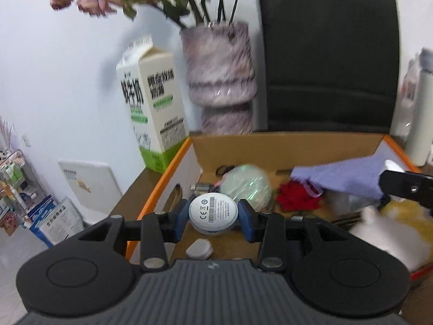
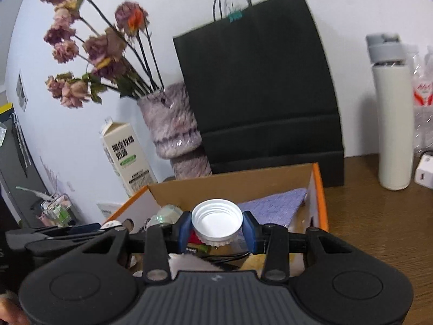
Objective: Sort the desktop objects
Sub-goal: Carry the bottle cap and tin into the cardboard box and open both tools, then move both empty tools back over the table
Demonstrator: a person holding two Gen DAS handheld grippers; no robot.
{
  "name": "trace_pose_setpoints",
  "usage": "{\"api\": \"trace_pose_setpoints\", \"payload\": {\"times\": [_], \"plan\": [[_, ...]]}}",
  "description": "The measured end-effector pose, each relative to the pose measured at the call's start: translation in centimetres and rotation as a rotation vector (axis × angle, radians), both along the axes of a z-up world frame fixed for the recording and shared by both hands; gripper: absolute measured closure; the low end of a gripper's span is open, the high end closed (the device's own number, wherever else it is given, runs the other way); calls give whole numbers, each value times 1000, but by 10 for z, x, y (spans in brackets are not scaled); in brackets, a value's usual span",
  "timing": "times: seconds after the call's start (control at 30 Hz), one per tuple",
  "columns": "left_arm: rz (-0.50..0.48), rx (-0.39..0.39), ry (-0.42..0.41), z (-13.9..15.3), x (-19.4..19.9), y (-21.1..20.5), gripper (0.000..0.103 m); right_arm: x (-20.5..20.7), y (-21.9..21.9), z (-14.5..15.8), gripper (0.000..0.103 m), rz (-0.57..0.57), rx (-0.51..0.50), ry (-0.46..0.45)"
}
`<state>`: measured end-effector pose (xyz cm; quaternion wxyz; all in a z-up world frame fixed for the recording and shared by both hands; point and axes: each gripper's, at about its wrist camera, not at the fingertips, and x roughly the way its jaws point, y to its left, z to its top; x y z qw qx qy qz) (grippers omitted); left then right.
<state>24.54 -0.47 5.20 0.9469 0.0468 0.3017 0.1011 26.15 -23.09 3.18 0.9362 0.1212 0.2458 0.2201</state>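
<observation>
item 1: left tool. clenched on a white round device, a flat disc with printed compliance marks on the face turned to the camera. the blue pads press its rim from either side, so the flat faces stay free. it hangs over the cardboard box, above the left part of the interior, presumably held there because the box is the sorting point.

item 2: right tool. clenched on a white bottle cap, hollow threaded side facing the camera, gripped across its ribbed skirt. it sits above the near middle of the same box, seen here as an orange-edged carton.

item 3: box contents, jumbled. purple cloth, red fabric flower, translucent greenish ball, a small white plug-like piece, some yellow and white soft material at right. whether items are going in or coming out cannot be told.

item 4: bench, brown wood. behind the box: milk carton, fuzzy vase of dried roses, black paper bag. to the right, well apart: white flask, white charger.
</observation>
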Motion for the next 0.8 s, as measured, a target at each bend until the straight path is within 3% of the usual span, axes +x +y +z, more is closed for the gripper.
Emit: {"api": "trace_pose_setpoints", "payload": {"times": [0.17, 0.2, 0.23, 0.27, 0.3, 0.43, 0.53, 0.6, 0.67, 0.8], "plan": [[35, 4, 71, -13, 11, 7, 62, 10, 4, -13, 64, 12, -10, 47], [37, 5, 97, -17, 13, 8, 58, 11, 5, -16, 63, 14, -16, 50], [36, 0, 126, -21, 14, 10, 48, 13, 6, -19, 63, 16, -26, 54], [38, -1, 149, -26, 14, 10, 44, 14, 8, -23, 56, 15, -41, 60], [31, 6, 159, -29, 12, 9, 42, 15, 9, -25, 56, 20, -49, 61], [-7, 32, 165, -30, 2, 4, 47, 9, 1, -14, 52, 18, -23, 57], [-23, 10, 189, -28, -2, 3, 51, 0, -11, 2, 39, 11, 24, 32], [-11, -9, 148, -22, -8, 4, 40, -5, -12, 11, 37, 22, -1, 15], [-29, -22, 88, -10, -23, 4, 38, -12, -10, 16, 37, -3, -67, -4], [-34, -5, -31, 19, -69, -5, 18, -40, -8, 12, 36, -65, -156, -64]]}}
